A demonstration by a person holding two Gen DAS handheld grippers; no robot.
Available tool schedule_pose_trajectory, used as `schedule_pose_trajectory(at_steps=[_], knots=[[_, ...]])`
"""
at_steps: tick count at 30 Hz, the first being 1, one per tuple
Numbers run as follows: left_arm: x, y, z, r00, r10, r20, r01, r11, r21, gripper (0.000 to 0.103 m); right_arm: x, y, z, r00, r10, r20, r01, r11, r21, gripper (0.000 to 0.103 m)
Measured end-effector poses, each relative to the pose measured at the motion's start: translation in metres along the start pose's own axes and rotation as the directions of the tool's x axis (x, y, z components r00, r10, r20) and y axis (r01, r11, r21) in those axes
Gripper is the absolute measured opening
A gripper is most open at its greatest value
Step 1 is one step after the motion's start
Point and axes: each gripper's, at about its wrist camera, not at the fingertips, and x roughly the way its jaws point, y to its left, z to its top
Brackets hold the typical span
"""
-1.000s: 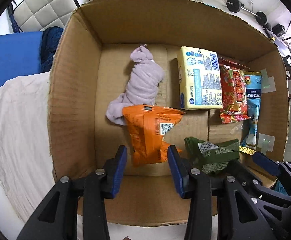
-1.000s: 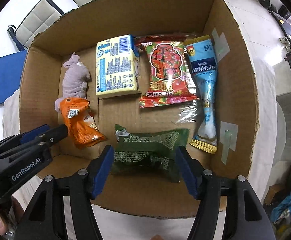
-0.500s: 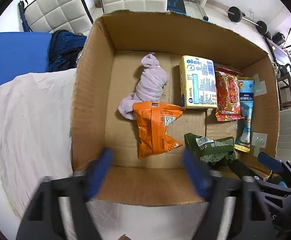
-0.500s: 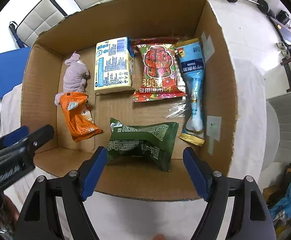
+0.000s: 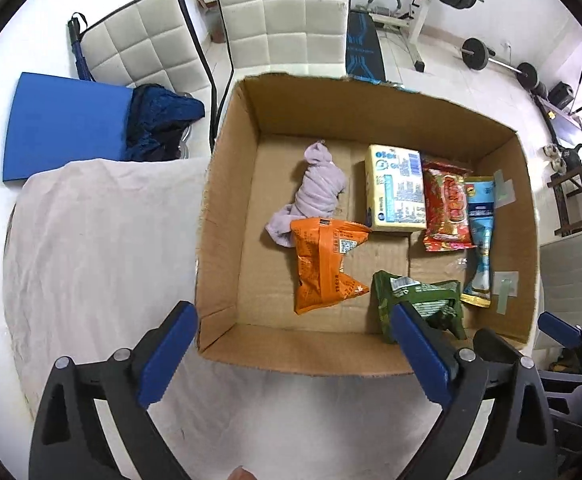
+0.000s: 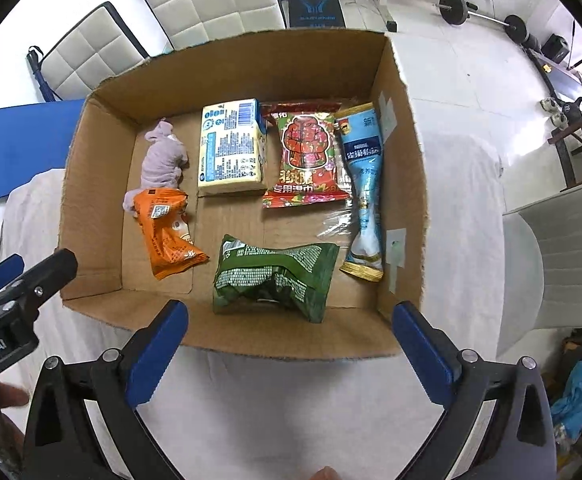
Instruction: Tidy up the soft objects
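A cardboard box (image 5: 227, 216) (image 6: 403, 152) stands on a white cloth. Inside lie a lilac soft toy (image 5: 317, 188) (image 6: 163, 156), an orange packet (image 5: 323, 264) (image 6: 167, 232), a yellow pack (image 5: 397, 188) (image 6: 231, 148), a red packet (image 5: 447, 208) (image 6: 309, 156), a blue packet (image 5: 481, 224) (image 6: 365, 184) and a green packet (image 5: 423, 300) (image 6: 275, 276). My left gripper (image 5: 293, 352) is open and empty above the box's near edge. My right gripper (image 6: 291, 352) is open and empty, also above the near edge.
Two white padded chairs (image 5: 283, 12) (image 6: 215, 0) stand behind the box. A blue mat (image 5: 63, 124) and a dark blue cloth (image 5: 159, 120) lie at the left. Gym weights (image 5: 495, 60) are on the floor at the back right. The white cloth (image 5: 91, 248) spreads left of the box.
Both grippers have pulled up and back out of the box and opened wider. The orange and green packets stay on the box floor.
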Motion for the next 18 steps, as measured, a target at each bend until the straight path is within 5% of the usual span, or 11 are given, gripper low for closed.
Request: schedule_pose_trajectory(at_steps=[18], knots=[[-0.160, -0.013, -0.093, 0.979, -0.010, 0.202, 0.008, 1.000, 0.009, 0.099, -0.153, -0.016, -0.104, 0.980, 0.035, 0.195, -0.031, 0.999, -0.024, 0.103]])
